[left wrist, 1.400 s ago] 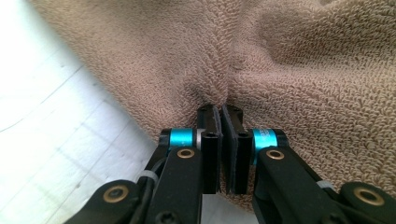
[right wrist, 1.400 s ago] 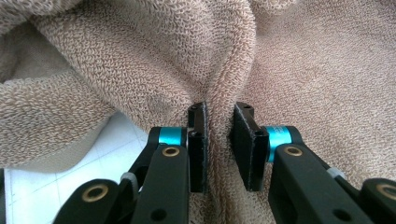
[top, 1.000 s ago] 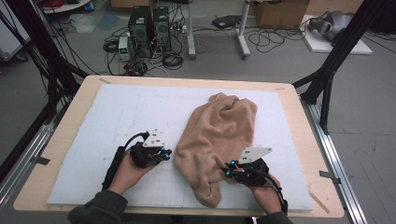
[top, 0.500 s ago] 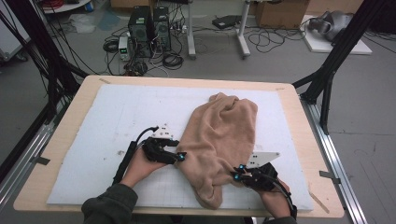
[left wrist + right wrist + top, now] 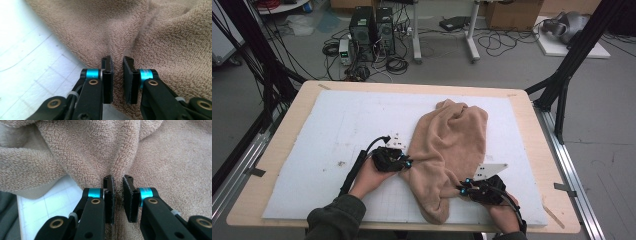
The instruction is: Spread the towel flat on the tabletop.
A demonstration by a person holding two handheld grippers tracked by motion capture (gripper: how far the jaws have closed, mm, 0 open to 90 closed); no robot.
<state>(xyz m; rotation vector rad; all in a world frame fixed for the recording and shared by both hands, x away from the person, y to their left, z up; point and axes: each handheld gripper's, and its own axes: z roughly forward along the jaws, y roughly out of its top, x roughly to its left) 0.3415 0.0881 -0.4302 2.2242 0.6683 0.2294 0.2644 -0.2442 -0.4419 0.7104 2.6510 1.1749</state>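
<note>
Left gripper view: jaws of left gripper (image 5: 117, 62) just closing, pinching tan towel (image 5: 150, 37) fold; right gripper (image 5: 118, 181) likewise clamped. Thin bite, could slip when lifted.

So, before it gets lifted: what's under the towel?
The tan towel lies crumpled on the white mat, which shows all around it. Whatever lies beneath its folds is covered.

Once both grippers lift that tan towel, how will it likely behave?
The towel lies crumpled in soft folds, so it will probably sag between the left gripper and right gripper. Its looped pile looks grippy, so slipping seems unlikely. It won't roll.
</note>
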